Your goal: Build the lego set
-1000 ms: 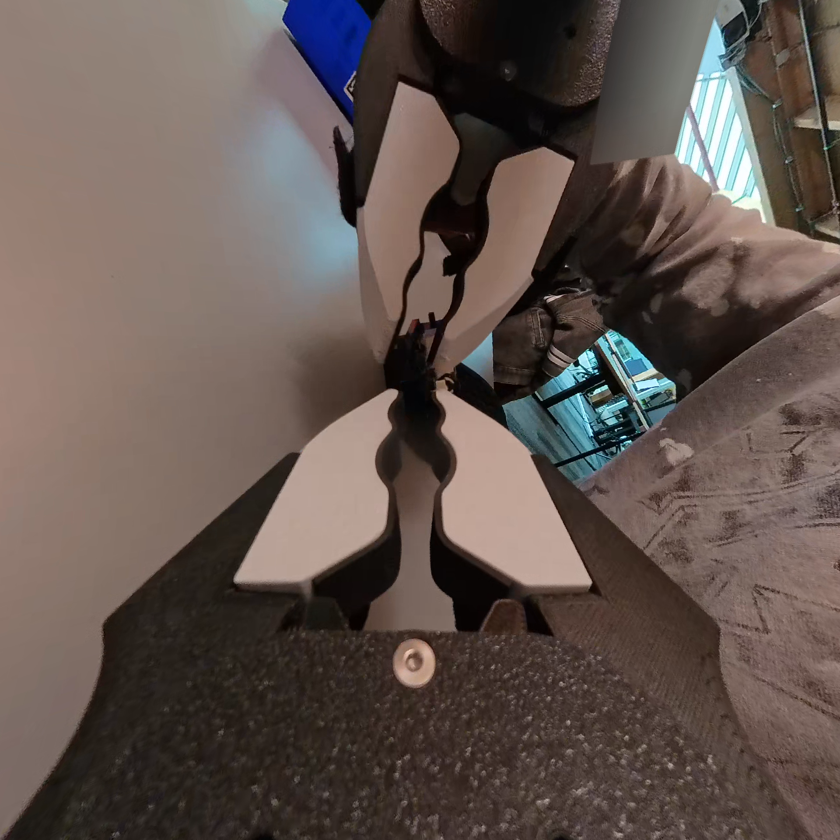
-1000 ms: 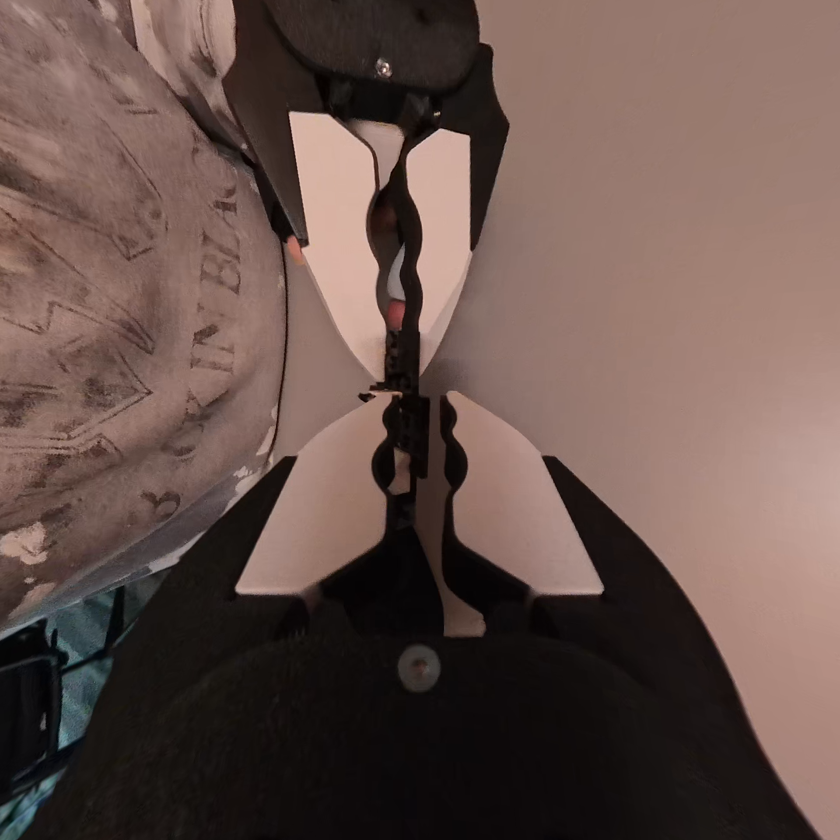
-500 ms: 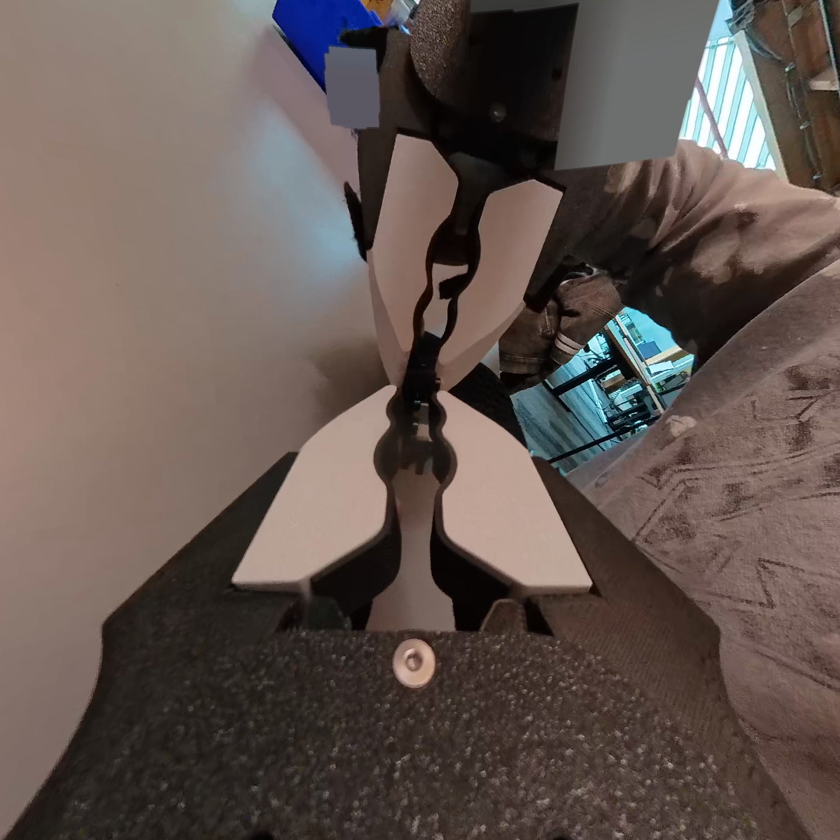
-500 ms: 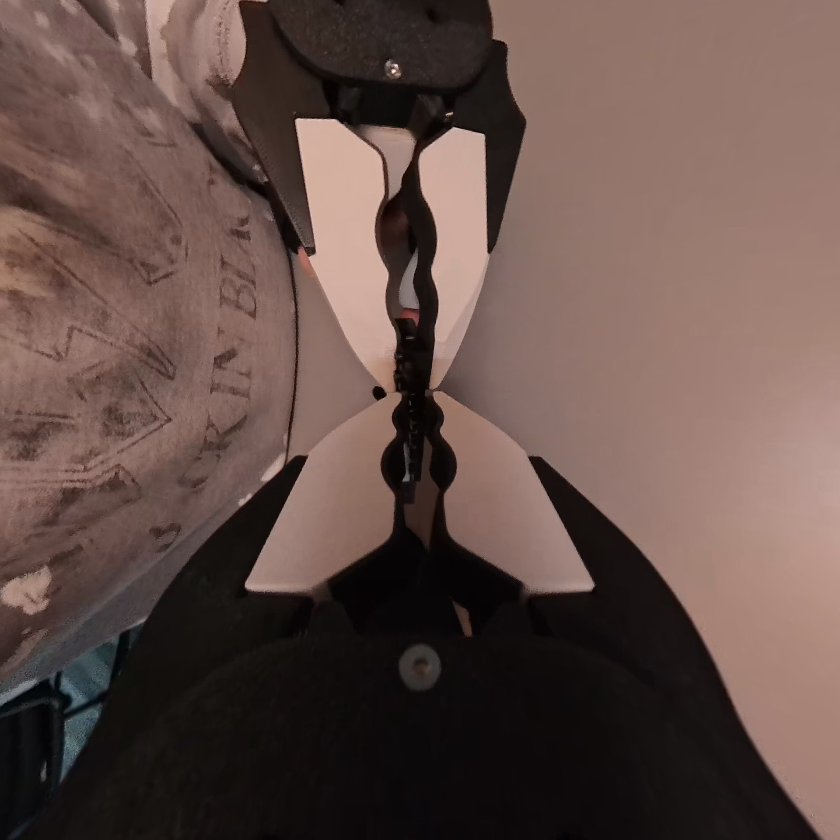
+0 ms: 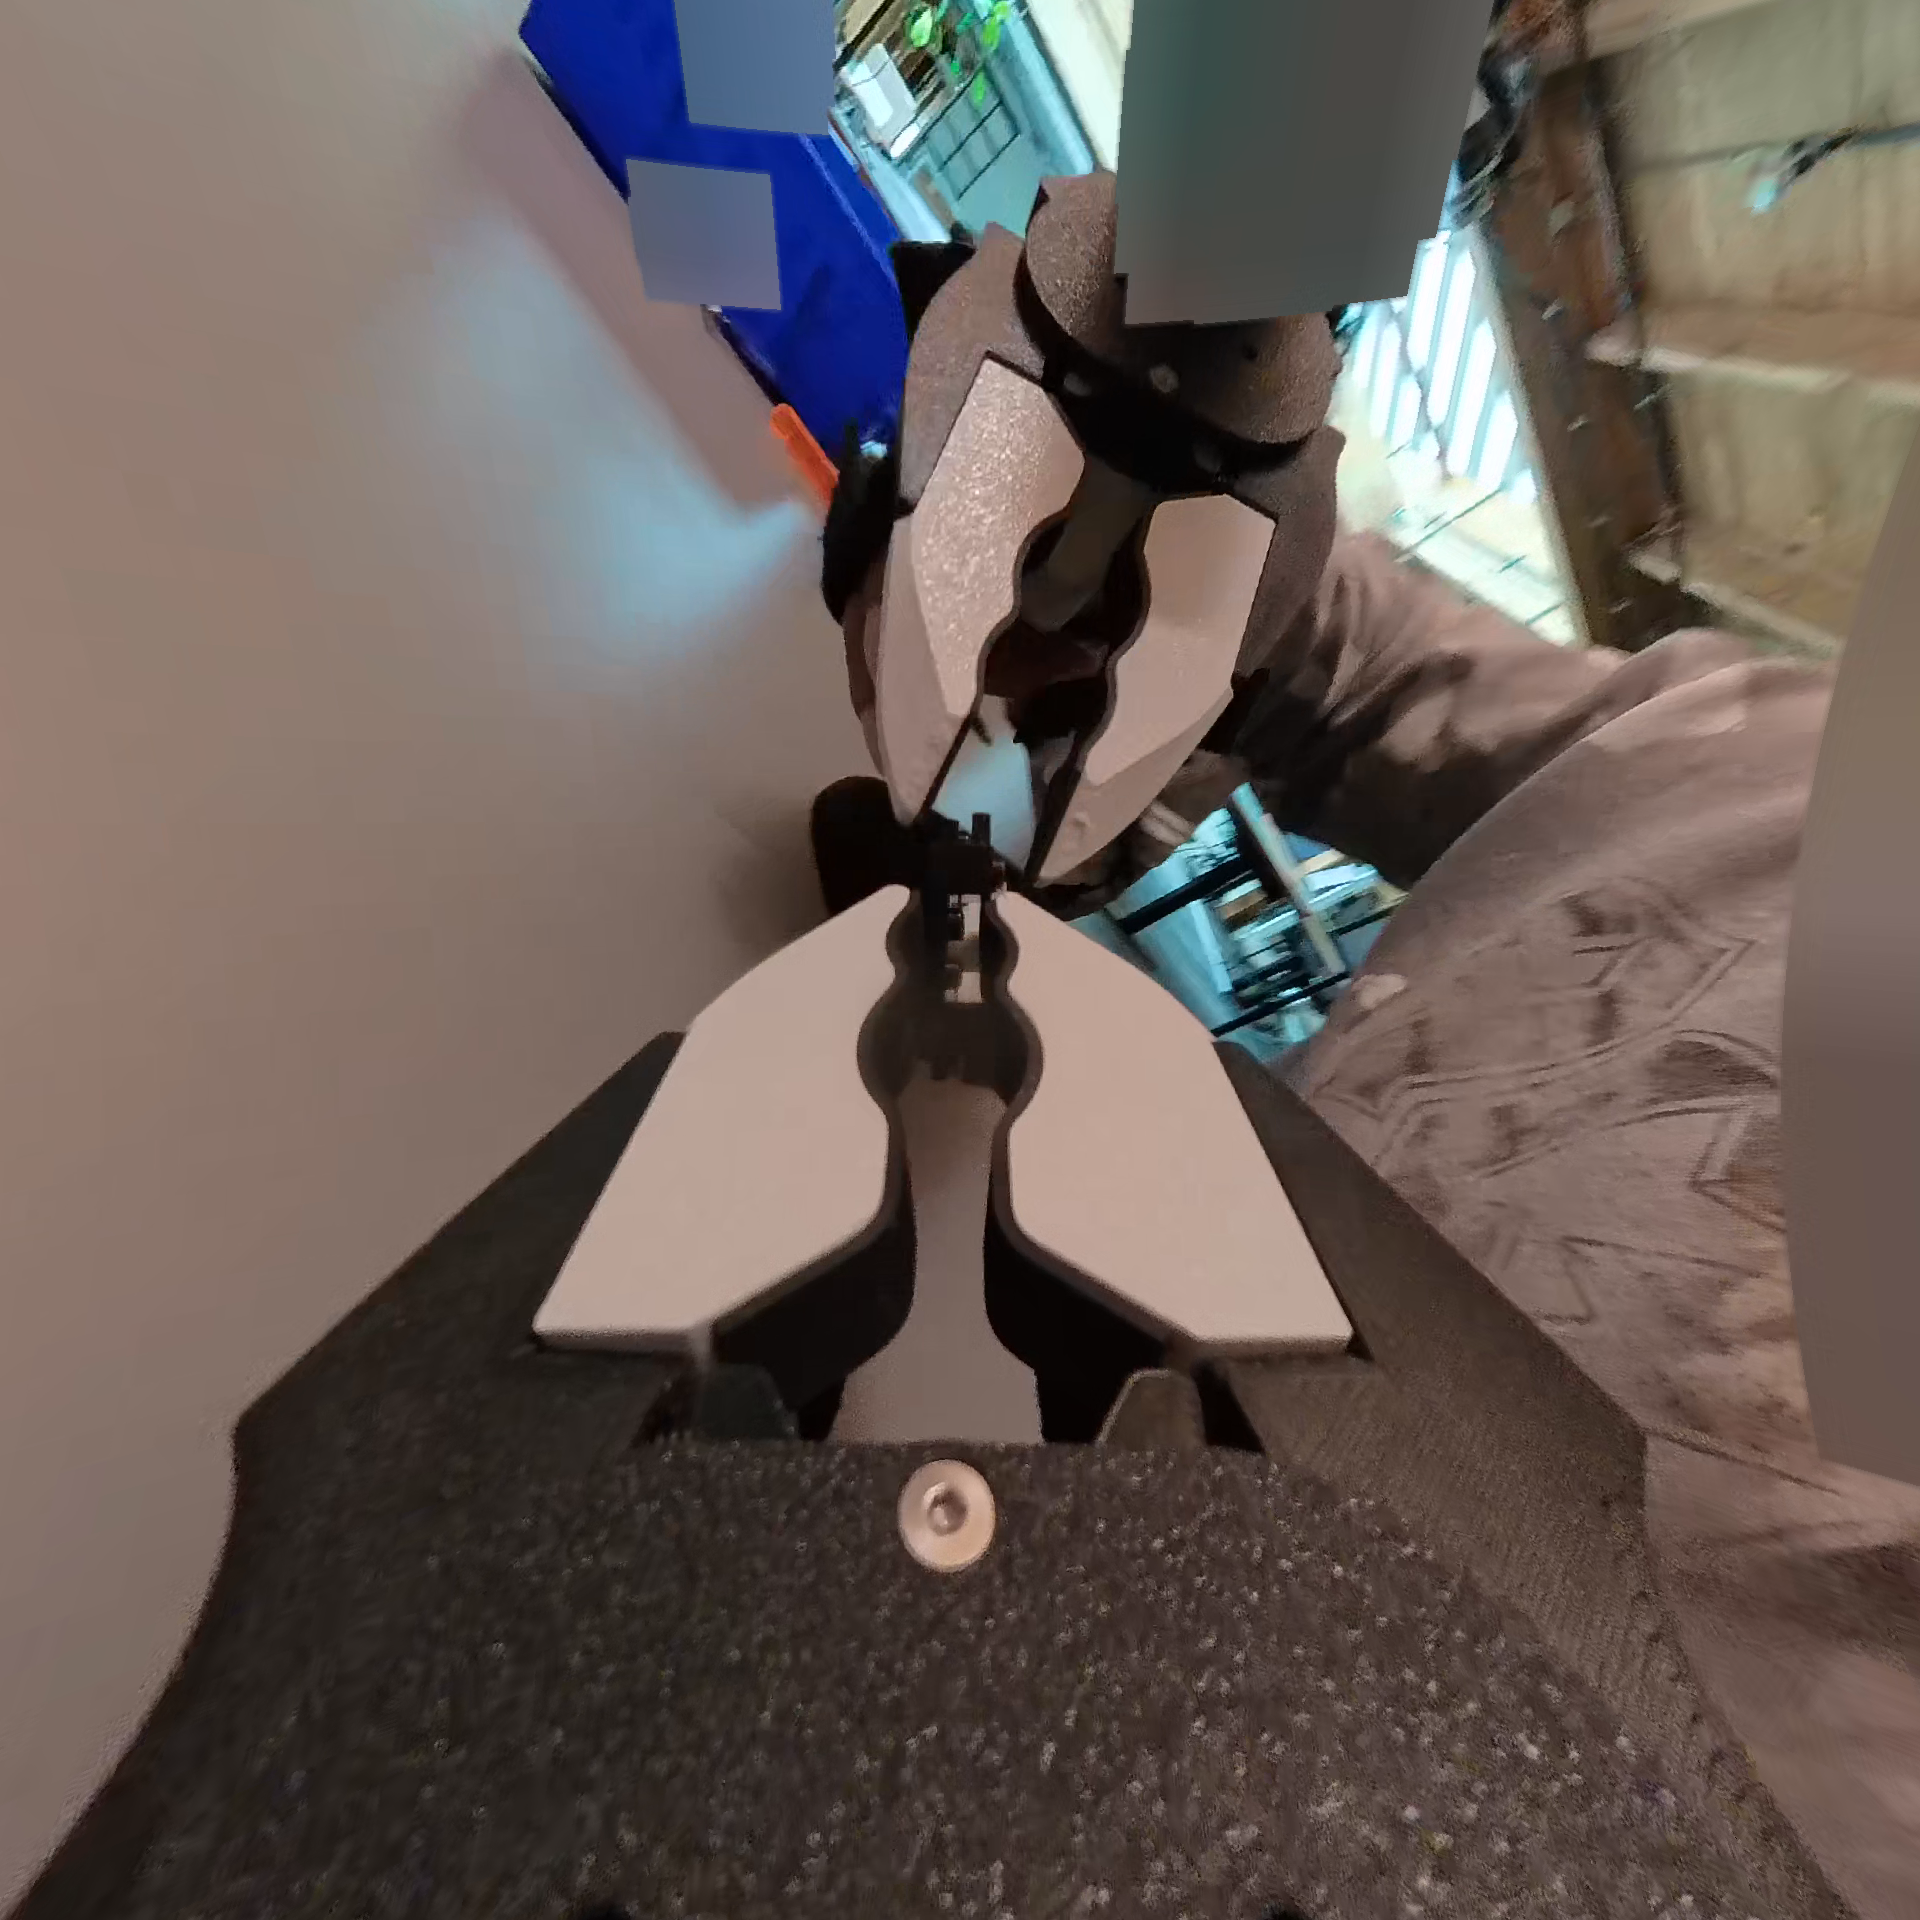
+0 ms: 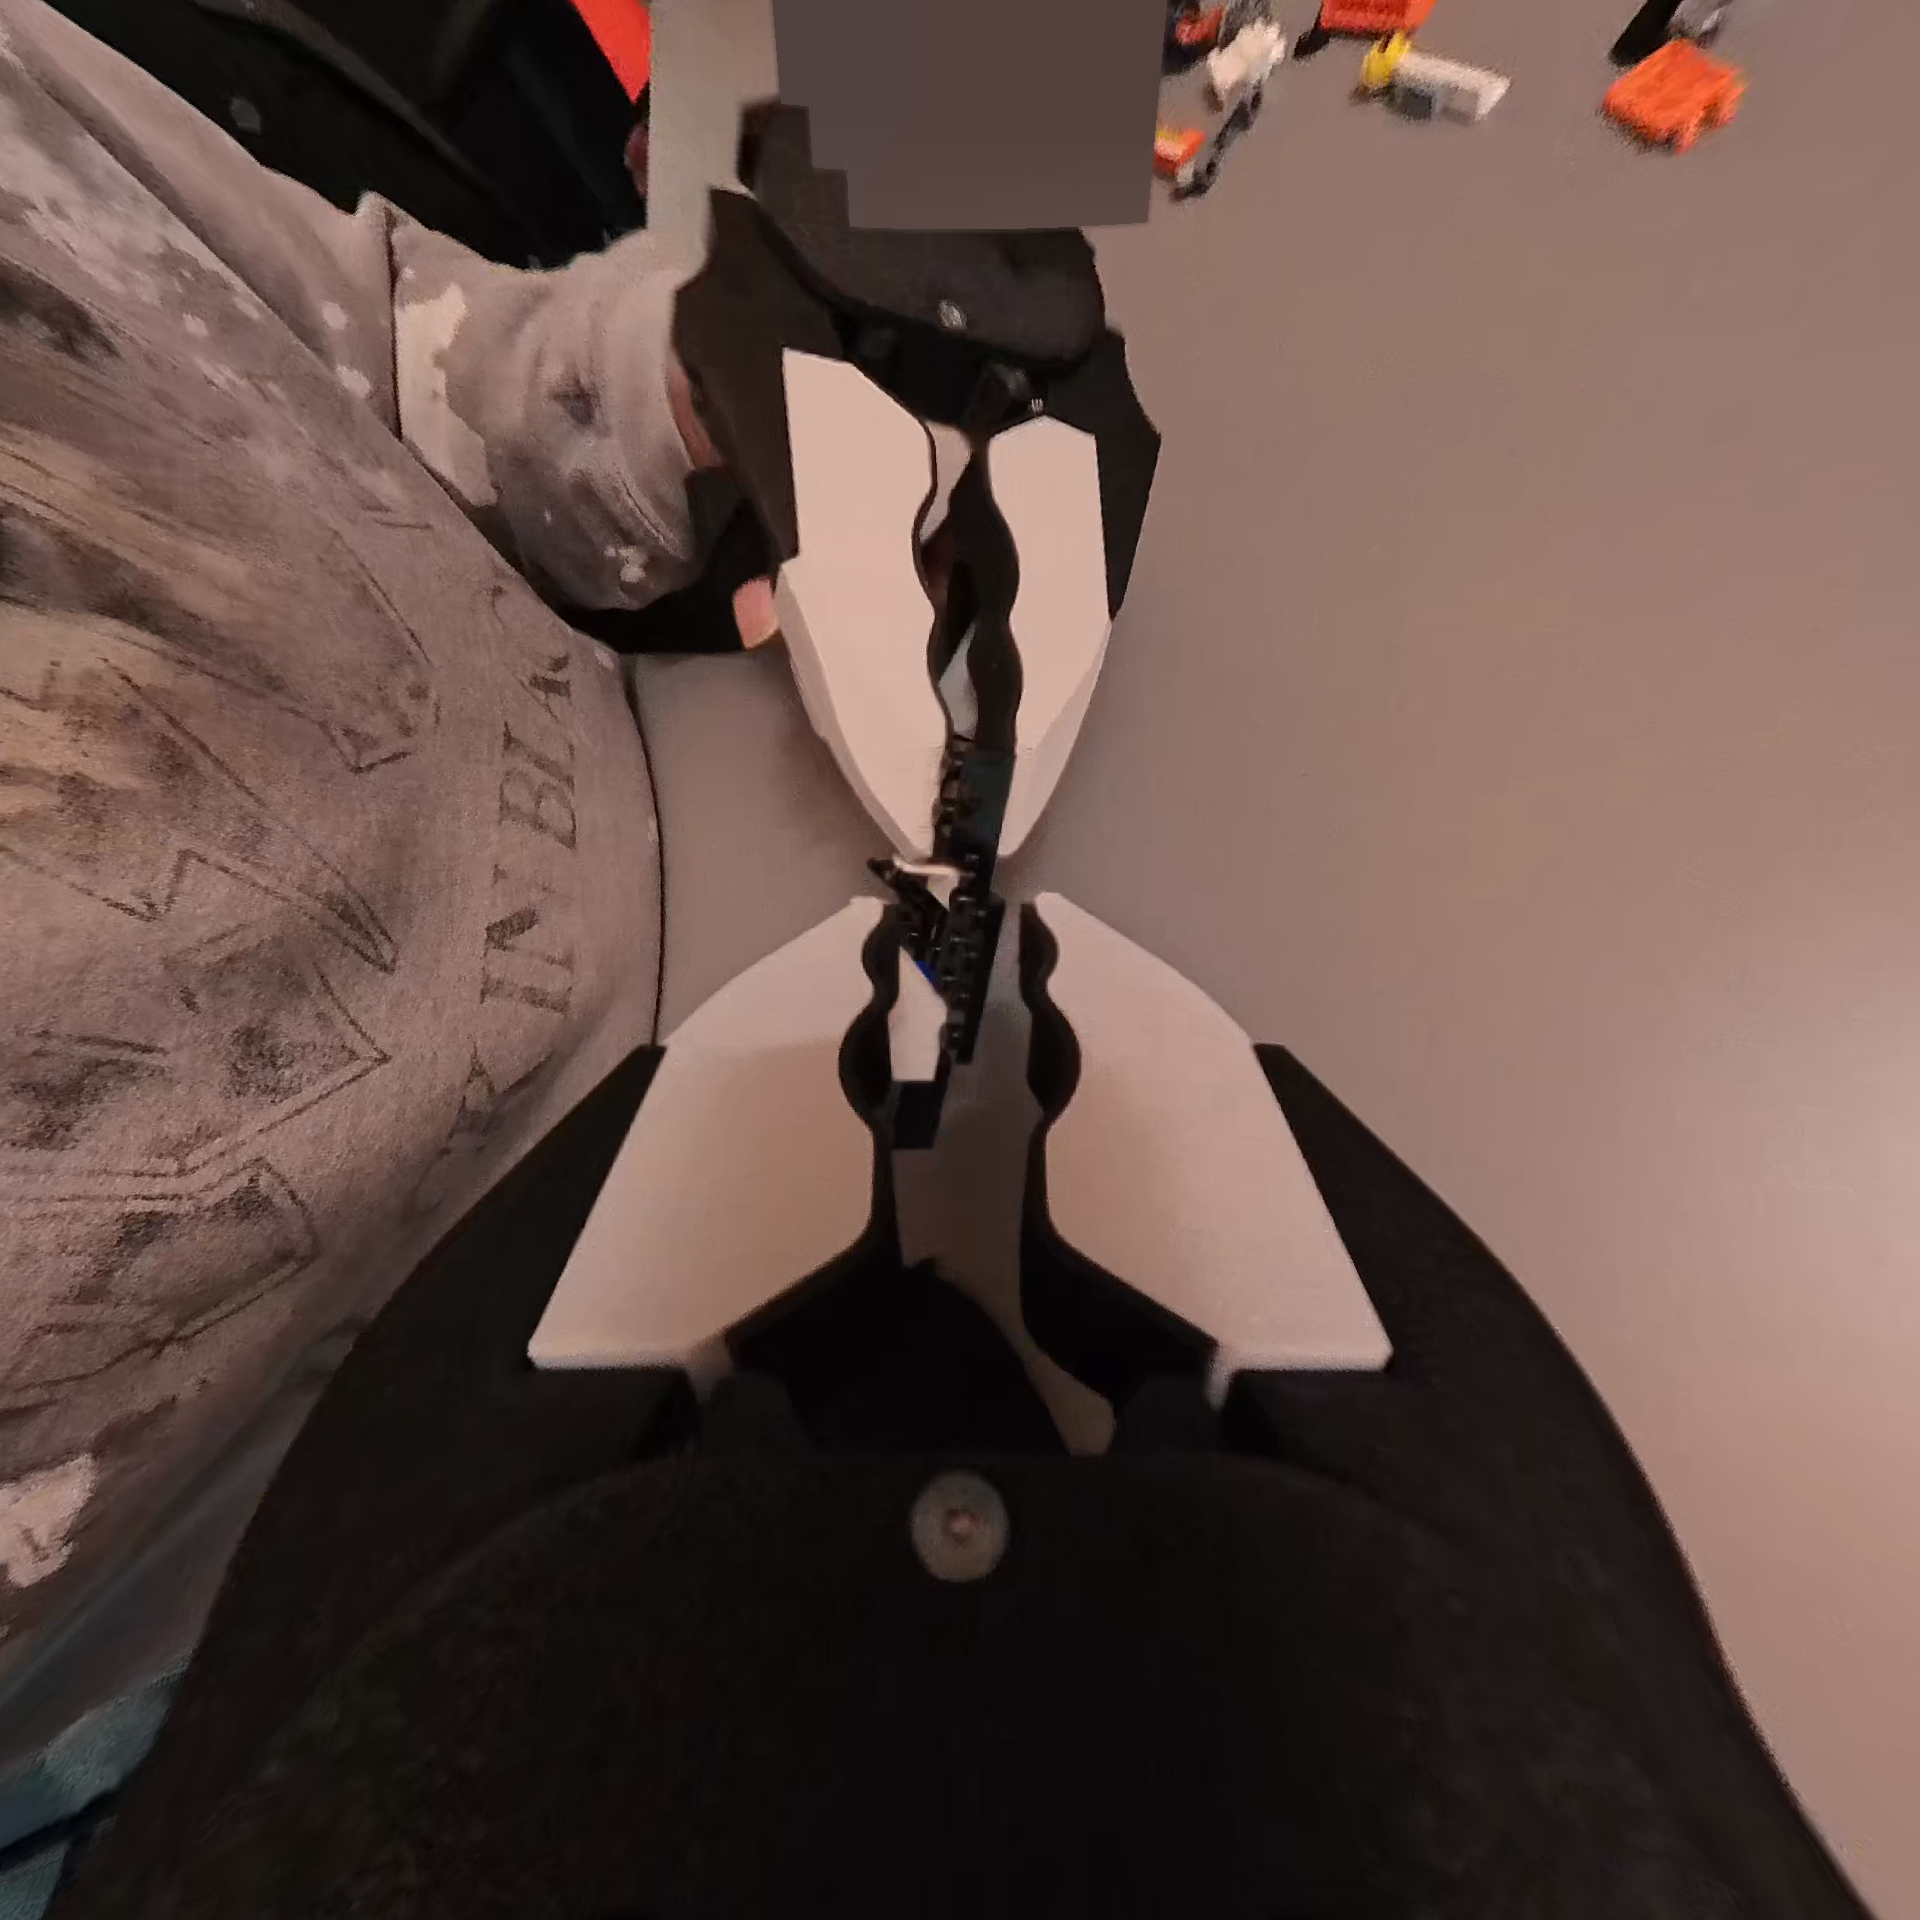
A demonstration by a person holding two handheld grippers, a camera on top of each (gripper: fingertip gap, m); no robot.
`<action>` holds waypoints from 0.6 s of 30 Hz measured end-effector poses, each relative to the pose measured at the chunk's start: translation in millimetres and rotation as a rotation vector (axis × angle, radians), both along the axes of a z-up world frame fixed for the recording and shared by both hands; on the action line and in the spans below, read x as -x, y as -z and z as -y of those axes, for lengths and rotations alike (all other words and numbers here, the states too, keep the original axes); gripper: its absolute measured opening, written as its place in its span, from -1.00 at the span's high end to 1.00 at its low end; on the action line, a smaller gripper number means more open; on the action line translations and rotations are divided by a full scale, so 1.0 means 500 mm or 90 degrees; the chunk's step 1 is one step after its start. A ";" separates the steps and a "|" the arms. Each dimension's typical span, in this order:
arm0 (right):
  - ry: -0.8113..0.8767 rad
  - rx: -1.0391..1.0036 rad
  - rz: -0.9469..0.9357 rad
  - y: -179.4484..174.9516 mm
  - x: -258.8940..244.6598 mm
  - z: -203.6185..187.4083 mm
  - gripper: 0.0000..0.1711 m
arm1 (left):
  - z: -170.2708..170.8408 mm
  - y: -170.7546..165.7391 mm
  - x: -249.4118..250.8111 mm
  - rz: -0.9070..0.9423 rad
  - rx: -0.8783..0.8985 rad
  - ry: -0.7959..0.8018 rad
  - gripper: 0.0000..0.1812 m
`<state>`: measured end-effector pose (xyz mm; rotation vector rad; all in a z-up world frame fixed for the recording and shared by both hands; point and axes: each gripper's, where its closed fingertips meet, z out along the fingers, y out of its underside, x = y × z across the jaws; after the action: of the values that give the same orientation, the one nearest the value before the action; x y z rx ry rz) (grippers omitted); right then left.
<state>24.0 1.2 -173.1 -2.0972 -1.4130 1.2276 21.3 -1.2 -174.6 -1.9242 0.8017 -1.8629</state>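
A thin black lego assembly (image 5: pixel 958 883) is pinched between the tips of my left gripper (image 5: pixel 956 912), which is shut on it. In the right wrist view the same black strip (image 6: pixel 966 935) runs from the left gripper (image 6: pixel 961 836) at the top down between the fingers of my right gripper (image 6: pixel 954 906). The right gripper's jaws stand apart around the strip, with a gap on the right side. In the left wrist view the right gripper (image 5: pixel 982 842) faces mine tip to tip, its fingers spread. Both are held above the white table (image 6: pixel 1507 727).
Loose lego pieces lie at the far edge of the table: an orange block (image 6: pixel 1673 94), a white and yellow piece (image 6: pixel 1434 83) and a small white one (image 6: pixel 1242 62). A blue box (image 5: pixel 831 270) and an orange piece (image 5: pixel 805 457) lie behind. The person's grey sweater (image 6: pixel 260 831) is close by. The grippers are tip to tip, or close to it. The orange block (image 6: pixel 1673 94) sits 25 cm or so from the ends of my left fingers.
The right gripper's jaws have opened from shut on the black assembly. The left gripper stays shut on it. Both views have tilted, and more of the table's far side shows.
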 end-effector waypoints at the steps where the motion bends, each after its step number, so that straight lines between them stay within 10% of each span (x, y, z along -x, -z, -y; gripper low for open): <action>1: 0.007 0.002 -0.010 -0.008 -0.003 -0.001 0.74 | -0.001 -0.004 0.001 0.018 0.030 0.003 0.90; 9: 0.079 0.000 -0.084 -0.061 -0.025 -0.008 0.70 | -0.017 -0.047 0.015 0.184 0.268 0.031 0.90; 18: 0.123 0.149 -0.081 -0.031 -0.013 0.003 0.73 | -0.004 -0.044 -0.001 0.158 0.211 0.027 0.90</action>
<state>30.7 -0.4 -157.4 -2.2000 -1.0279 1.4751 21.8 0.9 -152.4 -1.8111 0.4833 -2.3230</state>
